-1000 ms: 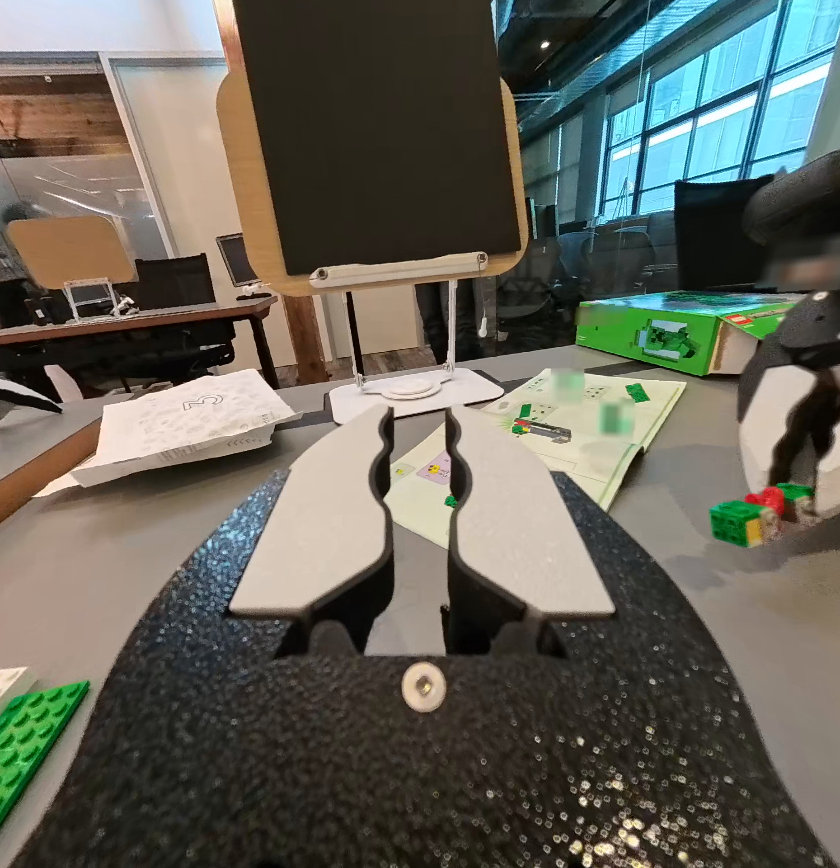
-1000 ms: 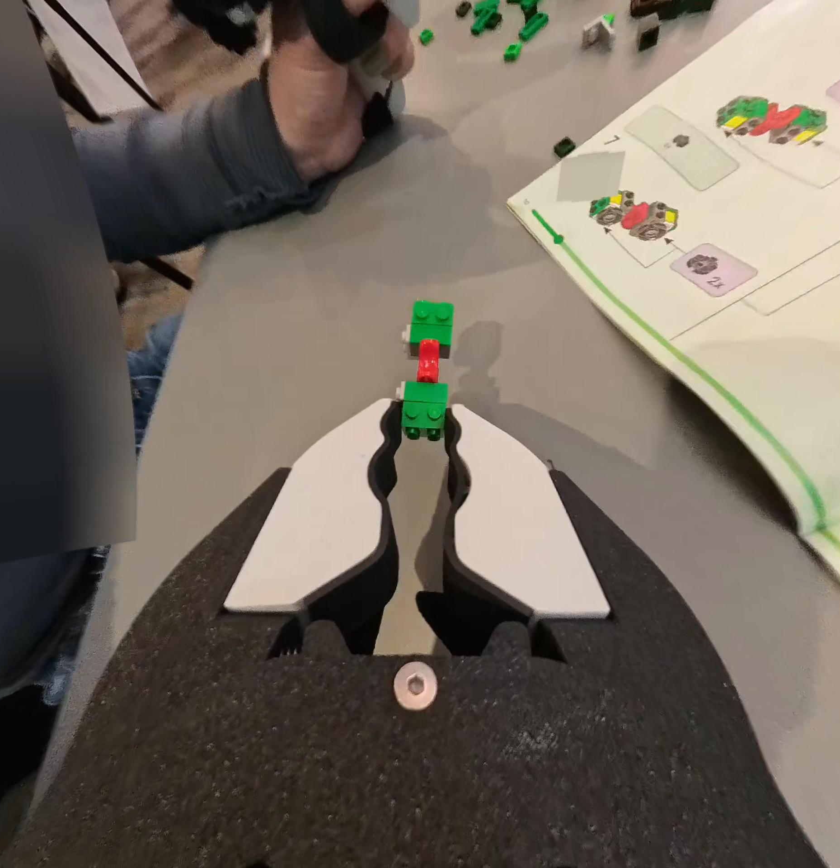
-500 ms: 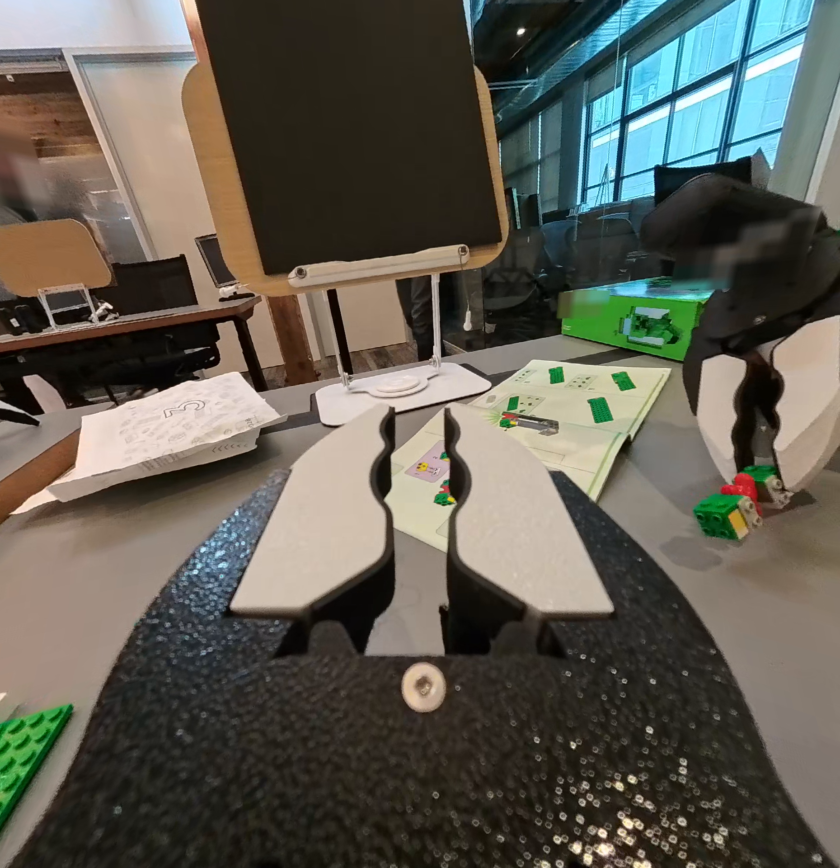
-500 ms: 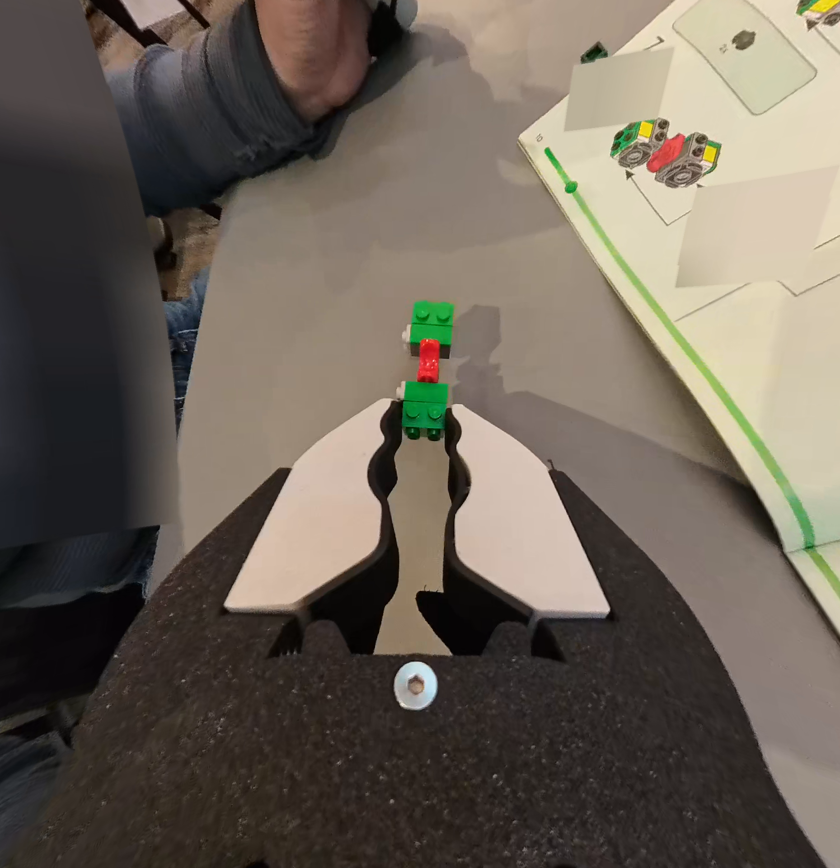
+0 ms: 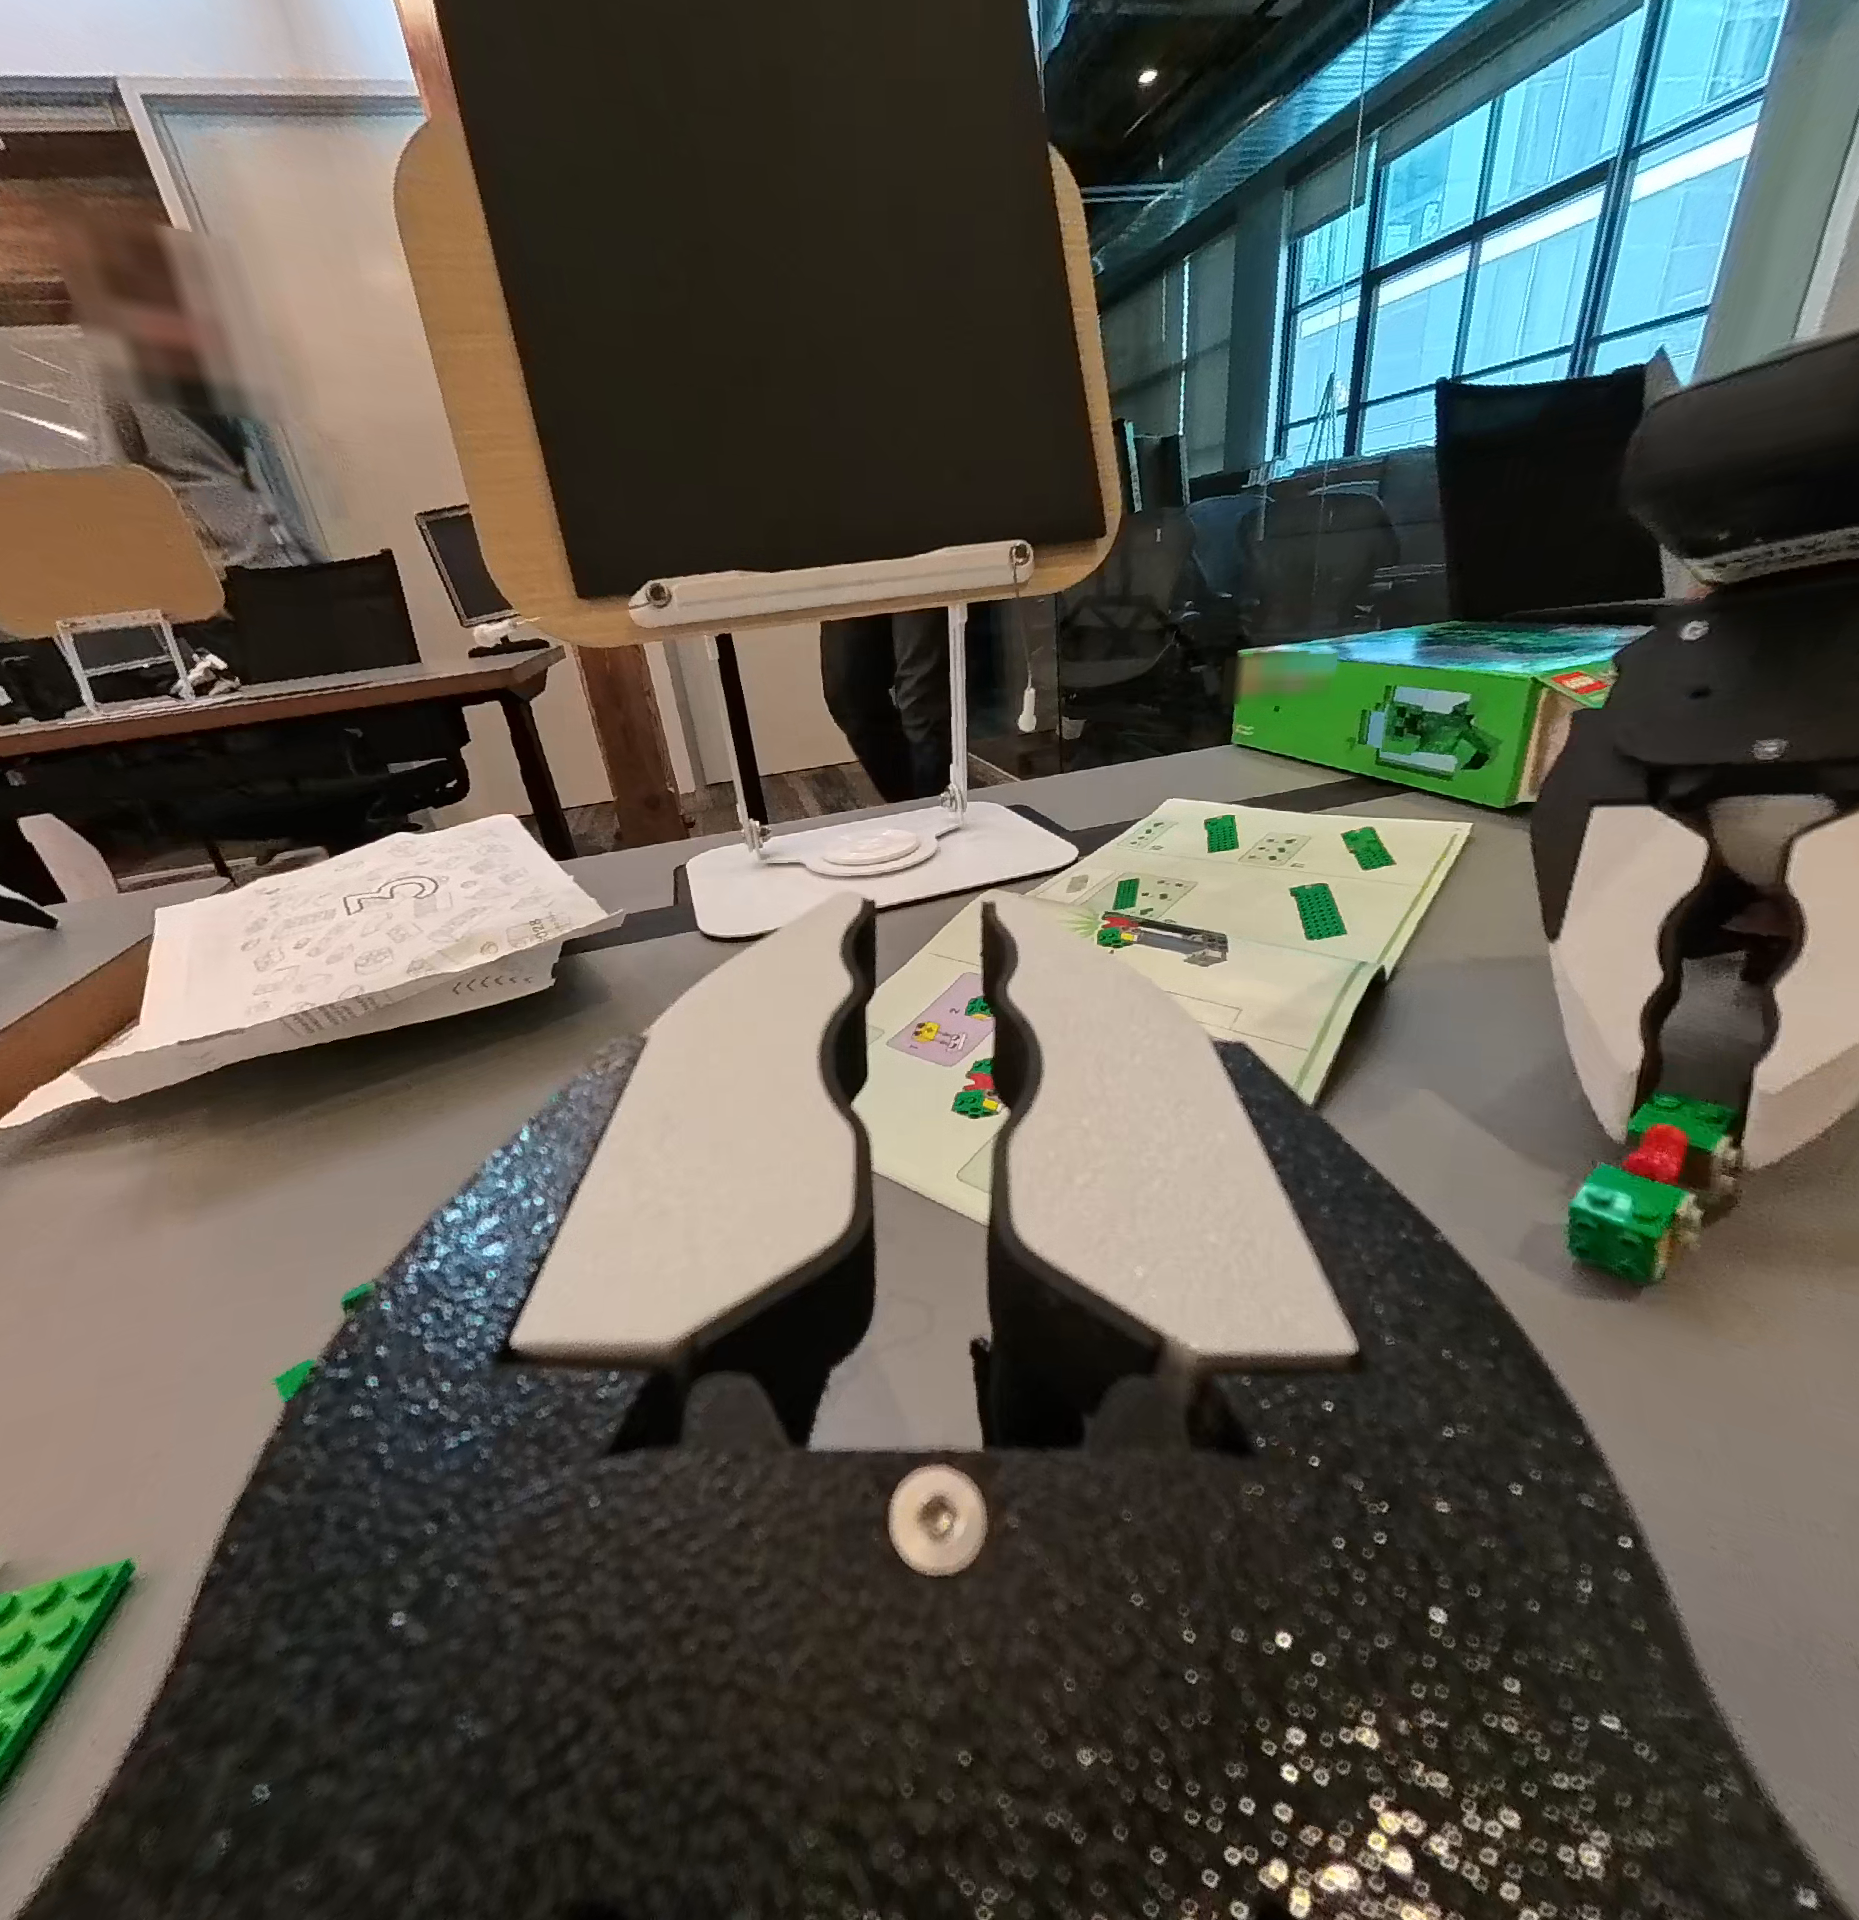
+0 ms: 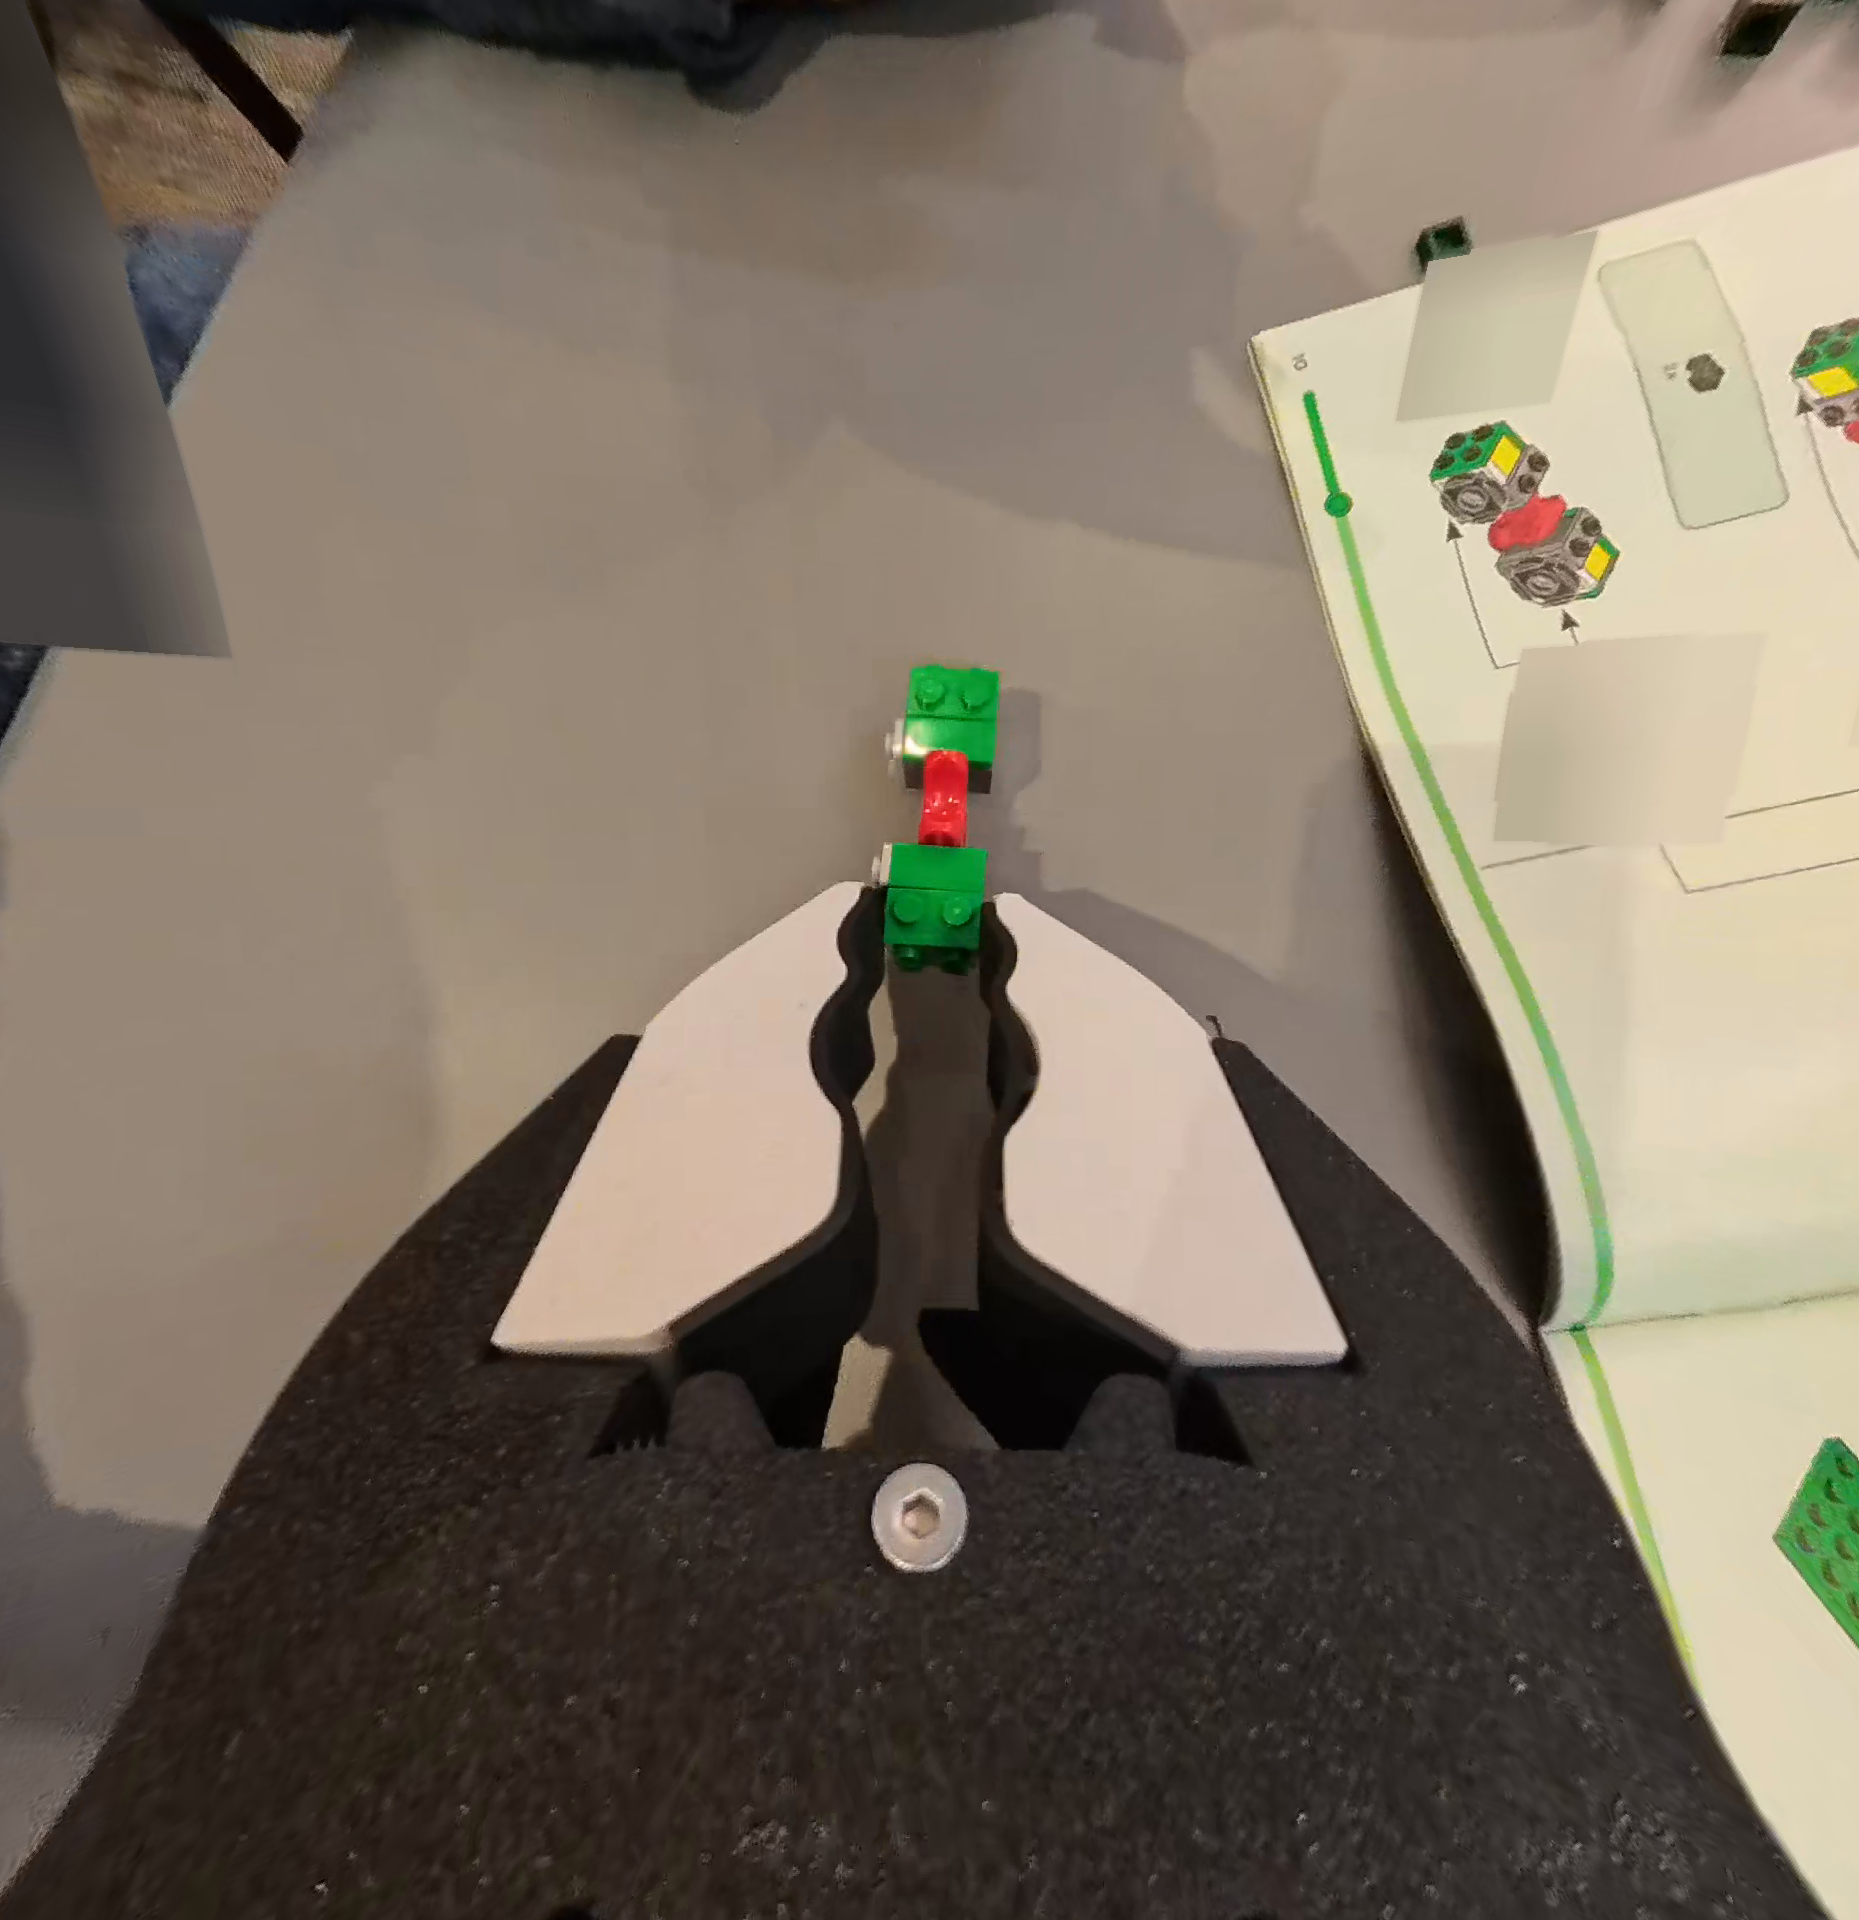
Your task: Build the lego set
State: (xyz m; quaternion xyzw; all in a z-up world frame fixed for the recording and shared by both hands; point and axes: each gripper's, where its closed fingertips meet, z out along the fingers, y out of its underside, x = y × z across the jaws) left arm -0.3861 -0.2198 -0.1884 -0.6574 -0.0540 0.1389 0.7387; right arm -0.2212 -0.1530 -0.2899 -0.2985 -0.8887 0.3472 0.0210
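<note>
A small lego assembly, two green cubes joined by a red connector, sits at table level on the grey table. My right gripper is shut on its near green cube; the far cube sticks out ahead. In the left wrist view the right gripper stands at the right, fingers pointing down, with the assembly at its tips. My left gripper is empty, with a narrow gap between its fingers, and hovers over the table facing the open instruction booklet.
The booklet lies just right of the assembly. A green plate is at the near left, with tiny green pieces nearby. A paper bag, a tablet stand and a green box stand farther back. Some 20 centimeters of space lies between my two pairs of fingers. My left tips are roughly 20 centimeters from the green plate.
My right gripper has kept its hold on the assembly and shifted nearer the booklet. The person's hand and sleeve have left the right wrist view. My left gripper's gap is unchanged.
</note>
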